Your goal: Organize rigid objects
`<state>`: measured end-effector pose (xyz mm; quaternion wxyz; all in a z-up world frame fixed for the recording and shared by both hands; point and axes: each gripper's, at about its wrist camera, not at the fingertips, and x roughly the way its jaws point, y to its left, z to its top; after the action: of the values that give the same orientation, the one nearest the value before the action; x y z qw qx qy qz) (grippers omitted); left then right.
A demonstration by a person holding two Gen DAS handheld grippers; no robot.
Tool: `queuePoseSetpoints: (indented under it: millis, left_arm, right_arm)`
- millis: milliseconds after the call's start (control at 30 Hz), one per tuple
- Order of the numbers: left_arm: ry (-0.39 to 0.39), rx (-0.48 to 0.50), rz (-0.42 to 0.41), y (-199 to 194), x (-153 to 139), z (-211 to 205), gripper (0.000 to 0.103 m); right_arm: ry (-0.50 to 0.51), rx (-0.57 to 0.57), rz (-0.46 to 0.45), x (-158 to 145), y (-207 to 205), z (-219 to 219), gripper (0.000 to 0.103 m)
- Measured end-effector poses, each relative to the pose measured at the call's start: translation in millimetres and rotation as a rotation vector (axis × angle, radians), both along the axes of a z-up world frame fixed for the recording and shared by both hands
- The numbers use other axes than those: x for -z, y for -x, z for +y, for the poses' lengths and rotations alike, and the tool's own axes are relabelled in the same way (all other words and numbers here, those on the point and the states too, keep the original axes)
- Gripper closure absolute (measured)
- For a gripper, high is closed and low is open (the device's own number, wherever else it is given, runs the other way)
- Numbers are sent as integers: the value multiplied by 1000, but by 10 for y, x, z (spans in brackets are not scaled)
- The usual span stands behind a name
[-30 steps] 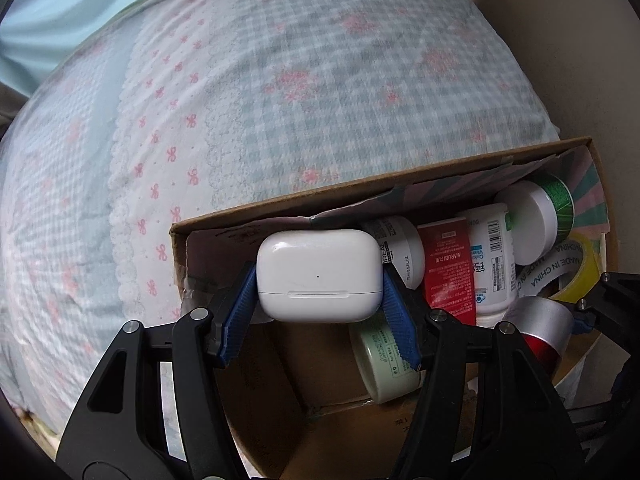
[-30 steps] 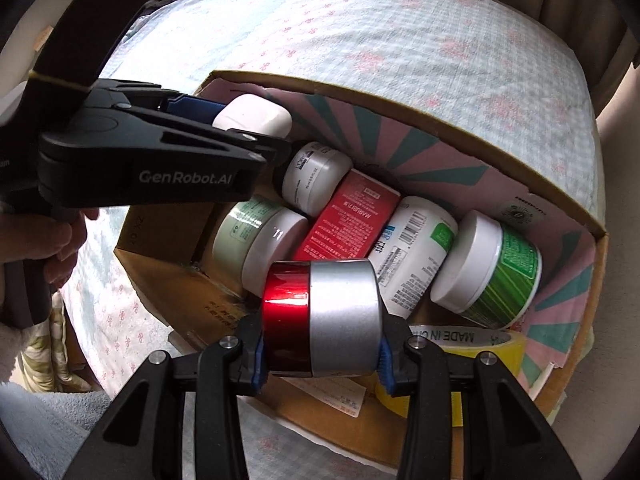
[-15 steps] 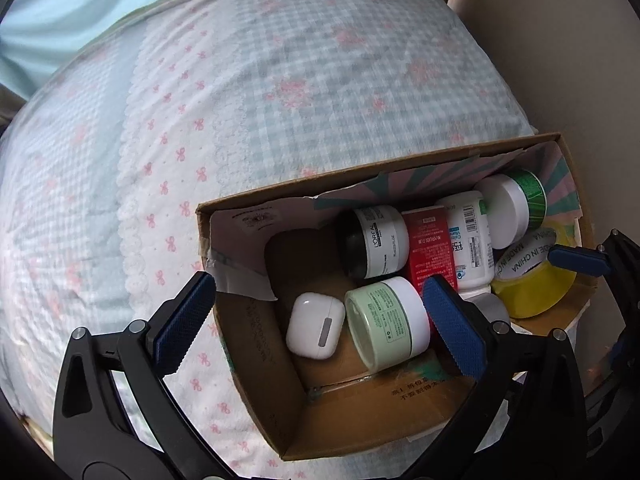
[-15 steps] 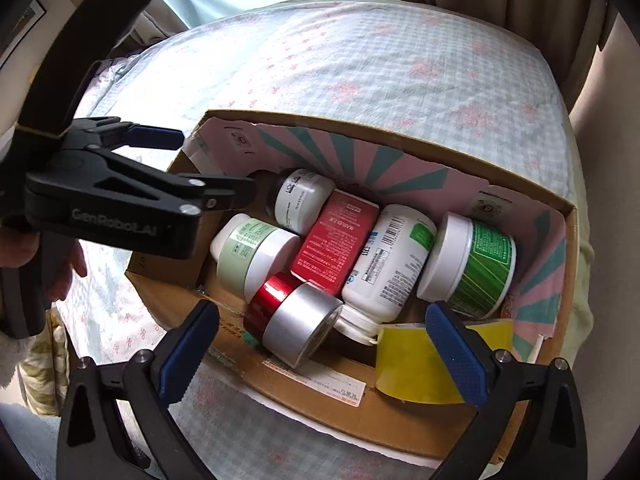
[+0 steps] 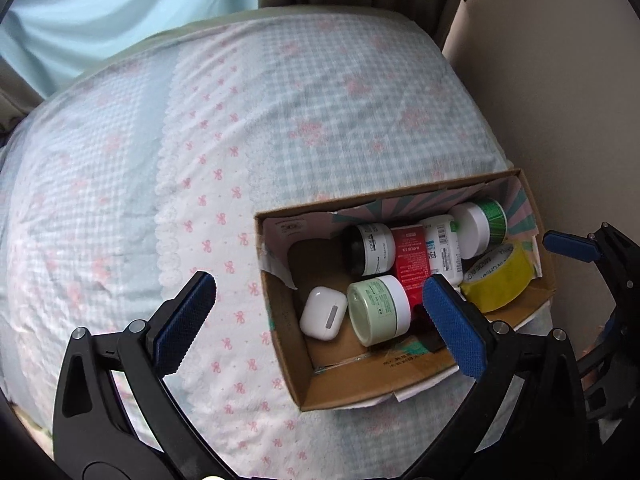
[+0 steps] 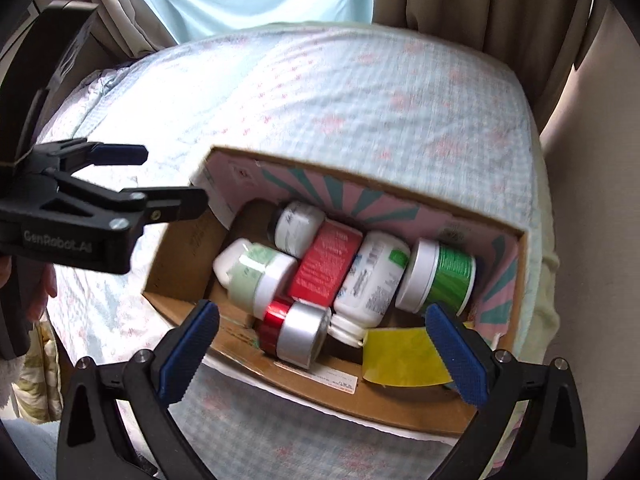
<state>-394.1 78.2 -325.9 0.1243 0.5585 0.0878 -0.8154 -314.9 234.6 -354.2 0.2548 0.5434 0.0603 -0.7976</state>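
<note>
A cardboard box (image 5: 360, 388) (image 6: 360, 396) lies on the bed and holds the objects. Inside lie a white earbud case (image 5: 323, 312), a pale green jar (image 5: 378, 310) (image 6: 256, 272), a black-and-white jar (image 5: 370, 250), a red box (image 5: 410, 258) (image 6: 326, 264), a white bottle (image 6: 370, 276), a green tub (image 6: 440, 276), a yellow tape roll (image 5: 500, 276) (image 6: 404, 356) and a red-and-silver tape roll (image 6: 294, 332). My left gripper (image 5: 318, 320) is open and empty above the box's near left end. My right gripper (image 6: 324, 348) is open and empty above the near edge.
The bed (image 5: 240, 120) has a pale checked cover with pink bows. A beige wall (image 5: 560, 100) runs along the right, close to the box. Curtains (image 6: 460, 0) hang at the far end of the bed.
Both grippers opened: the left let the earbud case fall into the box, the right let go of the red-and-silver roll. Both then drew back and up from the box.
</note>
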Motion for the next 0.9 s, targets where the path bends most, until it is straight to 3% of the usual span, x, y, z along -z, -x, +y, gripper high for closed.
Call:
queuePoseSetpoints:
  millis: [167, 300, 500, 700, 900]
  left_arm:
    - [0, -52, 110, -291, -845, -243, 0]
    - [59, -56, 216, -596, -1643, -412, 0]
    - [117, -57, 367, -1265, -2587, -617, 0]
    - [188, -32, 479, -1908, -3065, -620, 0]
    - [214, -59, 536, -2401, -3090, -603, 0]
  right_arm:
    - [25, 51, 111, -736, -5, -193, 0]
    - [70, 144, 201, -1489, -98, -353, 0]
    - [111, 309, 323, -2503, -511, -538, 0]
    - [98, 373, 420, -2954, -987, -728, 0]
    - [97, 400, 448, -2958, -1353, -815, 0]
